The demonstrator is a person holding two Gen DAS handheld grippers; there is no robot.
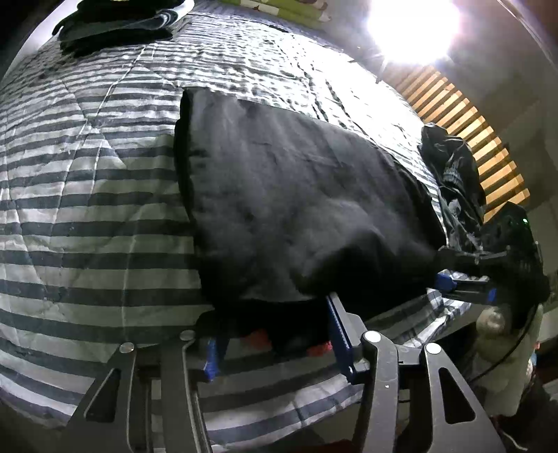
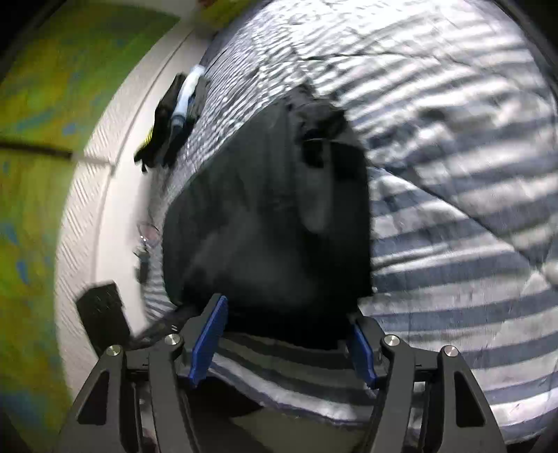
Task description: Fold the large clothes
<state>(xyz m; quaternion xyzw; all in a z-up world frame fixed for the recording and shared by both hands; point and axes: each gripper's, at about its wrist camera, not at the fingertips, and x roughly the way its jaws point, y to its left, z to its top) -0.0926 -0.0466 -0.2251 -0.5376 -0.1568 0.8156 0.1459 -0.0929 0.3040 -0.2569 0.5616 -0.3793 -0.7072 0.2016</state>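
- Left tongs (image 1: pixel 275 343): spread, garment (image 1: pixel 296 195) edge draped between pads, grip unclear.
- Right tongs (image 2: pixel 286 334): spread, straddling garment hem on striped bed (image 2: pixel 453 244).

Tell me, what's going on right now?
Both grippers, left and right, open at near hem. Black garment flat on striped bedspread. Dark clothes pile alongside, not blocking.

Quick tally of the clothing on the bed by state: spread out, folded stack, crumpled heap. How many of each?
Spread out: 1, the black garment on the striped quilt
Folded stack: 1, dark, at the far corner
Crumpled heap: 1, dark, at the bed's edge
Total: 3
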